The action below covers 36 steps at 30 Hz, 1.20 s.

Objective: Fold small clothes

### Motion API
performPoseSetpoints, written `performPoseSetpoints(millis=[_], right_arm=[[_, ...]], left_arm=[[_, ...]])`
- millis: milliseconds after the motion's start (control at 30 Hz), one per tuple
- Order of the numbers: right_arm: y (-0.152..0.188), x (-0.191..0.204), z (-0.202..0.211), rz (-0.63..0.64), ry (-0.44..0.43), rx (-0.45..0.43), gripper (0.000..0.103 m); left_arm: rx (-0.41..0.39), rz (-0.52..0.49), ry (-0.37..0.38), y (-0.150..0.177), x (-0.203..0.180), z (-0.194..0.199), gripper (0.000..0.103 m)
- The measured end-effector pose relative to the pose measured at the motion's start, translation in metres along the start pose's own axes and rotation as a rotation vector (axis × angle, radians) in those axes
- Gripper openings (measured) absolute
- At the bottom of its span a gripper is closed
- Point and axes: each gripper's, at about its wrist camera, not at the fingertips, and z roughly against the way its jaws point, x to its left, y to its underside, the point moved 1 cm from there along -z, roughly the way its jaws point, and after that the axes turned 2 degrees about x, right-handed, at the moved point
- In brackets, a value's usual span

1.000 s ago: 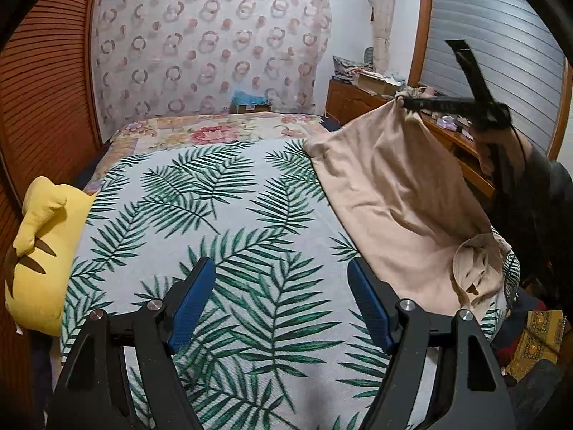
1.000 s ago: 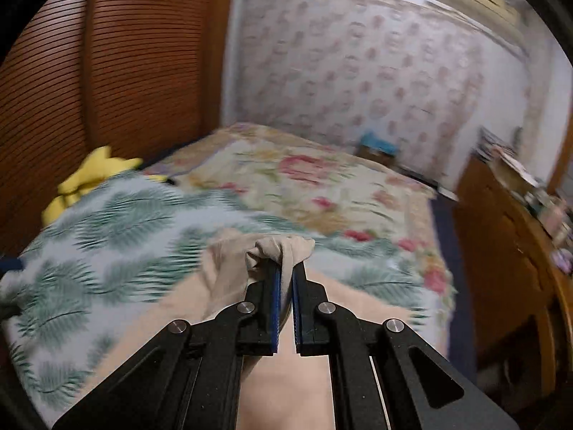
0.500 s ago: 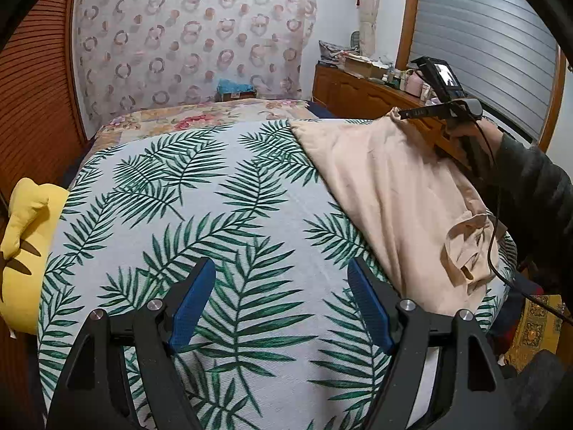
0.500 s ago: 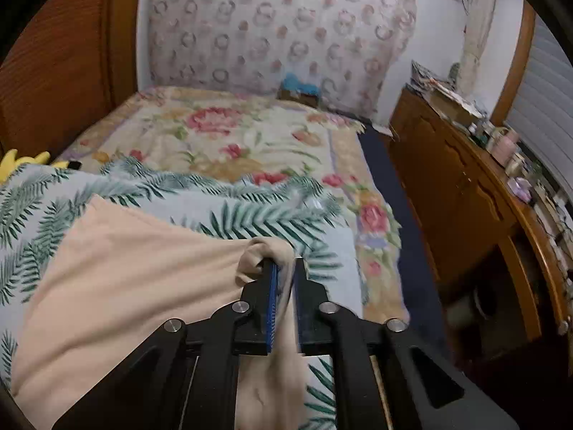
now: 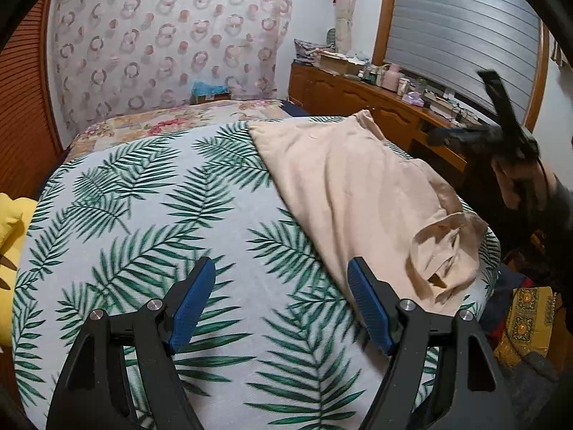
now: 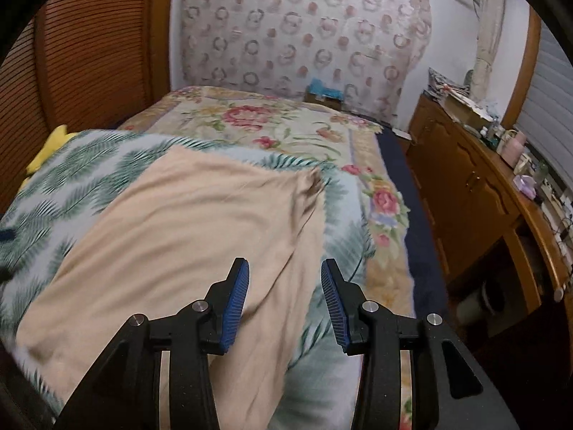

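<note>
A: Right wrist view: the leaf-print blanket (image 6: 89,165) fills the left half of the frame, and the beige garment (image 6: 186,229) lies on it at centre-left.

B: The risk?

A: The bunched end (lower right in the left wrist view) hangs near the bed edge; a careless pull could drag it off.

B: And the claws?

A: The right gripper (image 6: 284,301) is opening, nothing pinched, the garment just under it. The left gripper (image 5: 281,301) is spread and empty, the garment to its right.
</note>
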Motion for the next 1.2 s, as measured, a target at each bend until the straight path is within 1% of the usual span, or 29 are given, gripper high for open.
performPoseSetpoints(millis=[167, 233, 333, 433, 600, 667, 733, 800, 833, 933, 1067, 1200], right_arm=[[0.044, 0.007, 0.019, -0.009, -0.084, 0.011, 0.044], [0.057, 0.01, 0.019, -0.015, -0.121, 0.024, 0.044], [0.068, 0.009, 0.019, -0.017, -0.144, 0.037, 0.044], [0.079, 0.011, 0.033, -0.044, -0.172, 0.037, 0.044], [0.089, 0.01, 0.03, -0.067, -0.214, 0.059, 0.043], [0.092, 0.007, 0.031, -0.07, -0.233, 0.063, 0.034], [0.093, 0.002, 0.032, -0.069, -0.257, 0.062, 0.017], [0.092, -0.001, 0.036, -0.057, -0.269, 0.053, 0.007], [0.093, -0.003, 0.039, -0.05, -0.27, 0.044, 0.005], [0.094, -0.015, 0.054, -0.053, -0.243, 0.0, 0.004], [0.1, -0.039, 0.085, -0.081, -0.191, -0.056, 0.004], [0.111, -0.057, 0.103, -0.095, -0.148, -0.06, 0.004]], left_arm=[[0.027, -0.029, 0.016, 0.003, -0.016, -0.01, 0.077], [0.033, -0.036, 0.022, 0.004, -0.02, -0.012, 0.077], [0.044, -0.04, 0.027, 0.005, -0.025, -0.015, 0.077], [0.057, -0.045, 0.031, 0.007, -0.029, -0.019, 0.077], [0.074, -0.055, 0.036, 0.007, -0.036, -0.026, 0.077], [0.078, -0.058, 0.038, 0.007, -0.038, -0.028, 0.077], [0.084, -0.059, 0.039, 0.008, -0.04, -0.029, 0.077], [0.088, -0.059, 0.043, 0.008, -0.041, -0.031, 0.077], [0.089, -0.06, 0.045, 0.008, -0.042, -0.031, 0.077], [0.091, -0.064, 0.051, 0.008, -0.046, -0.031, 0.077], [0.093, -0.067, 0.06, 0.009, -0.049, -0.03, 0.077], [0.095, -0.068, 0.073, 0.011, -0.053, -0.029, 0.077]])
